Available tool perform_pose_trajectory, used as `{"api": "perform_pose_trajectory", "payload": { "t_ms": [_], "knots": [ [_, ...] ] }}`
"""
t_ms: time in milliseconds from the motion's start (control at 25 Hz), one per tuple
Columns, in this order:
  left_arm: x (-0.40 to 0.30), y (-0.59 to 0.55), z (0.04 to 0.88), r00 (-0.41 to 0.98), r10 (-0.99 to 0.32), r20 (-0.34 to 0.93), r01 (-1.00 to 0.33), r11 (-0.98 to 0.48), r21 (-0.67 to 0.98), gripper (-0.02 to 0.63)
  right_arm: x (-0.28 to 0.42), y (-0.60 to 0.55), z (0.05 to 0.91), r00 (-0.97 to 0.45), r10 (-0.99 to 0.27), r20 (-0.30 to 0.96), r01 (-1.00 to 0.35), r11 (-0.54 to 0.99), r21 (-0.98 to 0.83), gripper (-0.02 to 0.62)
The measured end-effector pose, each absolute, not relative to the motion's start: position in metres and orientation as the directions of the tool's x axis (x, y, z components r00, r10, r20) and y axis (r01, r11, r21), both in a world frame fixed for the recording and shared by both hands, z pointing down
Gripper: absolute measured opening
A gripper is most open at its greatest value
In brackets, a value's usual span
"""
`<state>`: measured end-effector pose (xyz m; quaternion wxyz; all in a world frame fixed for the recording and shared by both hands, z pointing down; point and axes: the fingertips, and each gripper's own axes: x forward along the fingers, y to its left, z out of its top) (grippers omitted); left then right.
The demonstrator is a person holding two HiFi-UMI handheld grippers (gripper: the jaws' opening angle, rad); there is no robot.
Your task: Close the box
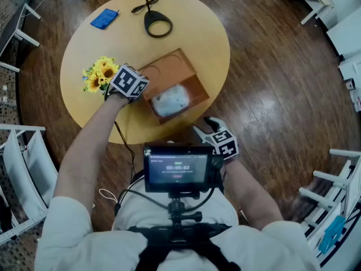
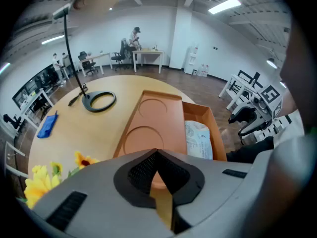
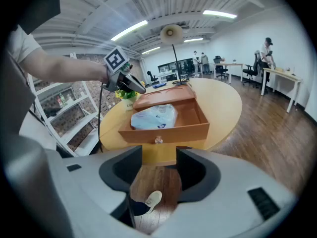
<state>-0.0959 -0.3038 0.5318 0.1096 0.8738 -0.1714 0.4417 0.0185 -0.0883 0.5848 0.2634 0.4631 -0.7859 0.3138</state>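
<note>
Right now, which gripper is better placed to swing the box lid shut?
Left. The left gripper is clamped on the edge of the open lid; the right gripper hangs open, off the table.

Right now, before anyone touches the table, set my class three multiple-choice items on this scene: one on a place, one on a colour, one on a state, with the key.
1. Where does the white bag lie?
A. On the floor
B. Inside the open box
C. Under the sunflowers

2. What colour is the cloth?
A. Blue
B. Red
C. Green

3. How does the right hand-held gripper stand?
A. Shut on the cloth
B. Shut on the bag
C. Open, holding nothing

Key:
1 B, since the bag sits within the box's walls.
2 A, since the head view shows it plainly blue.
3 C, since its jaws stand apart with nothing between them.
</note>
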Motion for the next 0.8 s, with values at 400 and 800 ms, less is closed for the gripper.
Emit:
{"api": "perform_pose_trajectory", "payload": {
  "t_ms": [400,800],
  "knots": [
    [-0.092,-0.322,0.548,0.563,-0.105,0.820,-0.355,-0.926,0.125,0.000,-0.008,-0.132,0.629,-0.339,-0.593,0.730,-0.932,0.319,-0.174,0.155],
    [-0.085,-0.316,0.545,0.563,-0.079,0.823,-0.302,-0.946,0.116,0.000,-0.007,-0.155,0.626,-0.292,-0.603,0.742,-0.949,0.281,-0.145,0.081]
  ]
}}
